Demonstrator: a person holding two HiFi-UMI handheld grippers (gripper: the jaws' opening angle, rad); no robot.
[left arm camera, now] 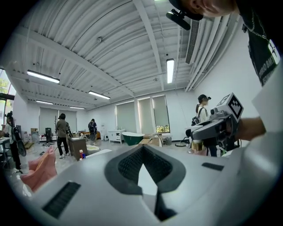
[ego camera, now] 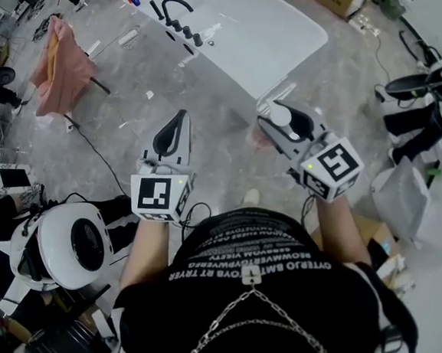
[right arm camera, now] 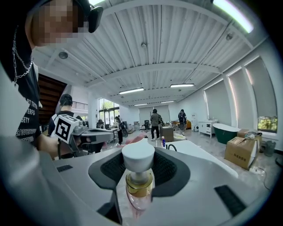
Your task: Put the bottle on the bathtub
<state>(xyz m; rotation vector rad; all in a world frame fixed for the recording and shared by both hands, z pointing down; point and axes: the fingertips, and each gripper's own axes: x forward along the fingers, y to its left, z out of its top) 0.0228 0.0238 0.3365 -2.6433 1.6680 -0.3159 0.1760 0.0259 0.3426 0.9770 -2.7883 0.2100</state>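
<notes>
Short of the bathtub [ego camera: 242, 28], over the grey floor [ego camera: 212, 102], the bottle [ego camera: 278, 117] is carried in the right tongs [ego camera: 275, 110], clear of the tub's rim. The jaws are clamped on its pink body, with the gold collar and white pump cap standing out toward the jaw tips. On the same near side of the bathtub, the left tongs [ego camera: 182, 116] are held closed with tips together and nothing between them, while a black faucet [ego camera: 174, 8] is seen on the tub's rim and a pink cloth [ego camera: 61, 66] is noted well off to the tub's left.
</notes>
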